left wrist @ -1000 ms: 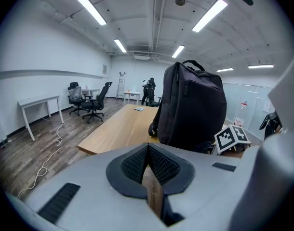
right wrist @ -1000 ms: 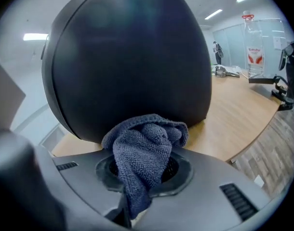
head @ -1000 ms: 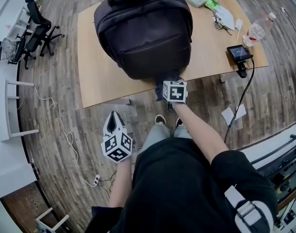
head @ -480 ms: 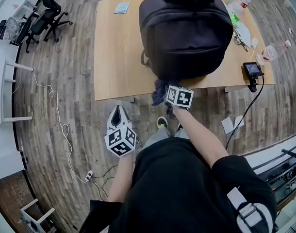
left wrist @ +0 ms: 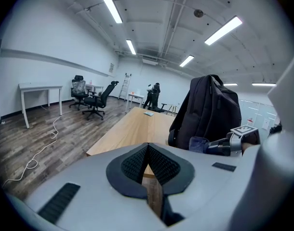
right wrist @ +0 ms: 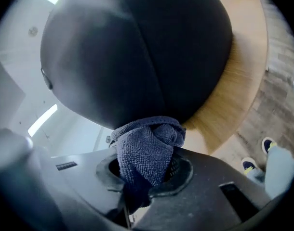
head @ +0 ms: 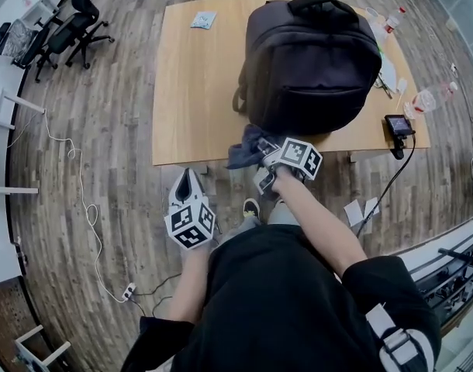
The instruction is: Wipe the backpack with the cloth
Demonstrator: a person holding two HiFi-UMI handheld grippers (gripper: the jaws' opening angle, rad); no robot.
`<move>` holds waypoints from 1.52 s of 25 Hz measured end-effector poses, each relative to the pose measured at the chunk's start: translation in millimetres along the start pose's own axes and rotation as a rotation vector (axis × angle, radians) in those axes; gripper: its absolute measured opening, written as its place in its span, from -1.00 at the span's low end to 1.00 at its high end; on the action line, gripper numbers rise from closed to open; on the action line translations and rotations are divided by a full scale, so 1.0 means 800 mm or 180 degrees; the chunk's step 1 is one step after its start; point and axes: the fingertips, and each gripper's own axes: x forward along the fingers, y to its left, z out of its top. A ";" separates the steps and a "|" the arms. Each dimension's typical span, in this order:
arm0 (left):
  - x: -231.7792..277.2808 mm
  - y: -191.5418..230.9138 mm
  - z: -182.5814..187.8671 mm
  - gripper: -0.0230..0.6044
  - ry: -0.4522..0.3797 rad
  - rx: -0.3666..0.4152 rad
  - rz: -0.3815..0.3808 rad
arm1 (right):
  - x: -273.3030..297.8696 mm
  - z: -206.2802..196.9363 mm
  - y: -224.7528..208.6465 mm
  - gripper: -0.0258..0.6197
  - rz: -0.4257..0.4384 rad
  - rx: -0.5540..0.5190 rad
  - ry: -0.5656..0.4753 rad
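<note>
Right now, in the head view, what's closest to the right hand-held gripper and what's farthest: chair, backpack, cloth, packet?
1. Cloth, held in the right hand-held gripper.
2. Backpack, just beyond it.
3. Packet, at the table's far left corner.
4. Chair, far upper left.

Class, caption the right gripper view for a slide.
Right gripper clamps a blue cloth close to the dark backpack on the table.

- The backpack [head: 314, 60] stands on the wooden worktop [head: 194, 91].
- My right tool [head: 260, 155] holds the cloth [head: 243, 152] at the backpack's near lower corner, by the worktop's edge.
- My left tool [head: 186, 186] hangs over the floor [head: 105, 153], short of the worktop.
</note>
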 end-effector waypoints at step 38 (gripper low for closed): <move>0.051 -0.042 0.040 -0.88 -0.0091 0.0075 -0.0297 | -0.207 0.325 0.214 -0.70 -0.1446 -0.4122 -0.1845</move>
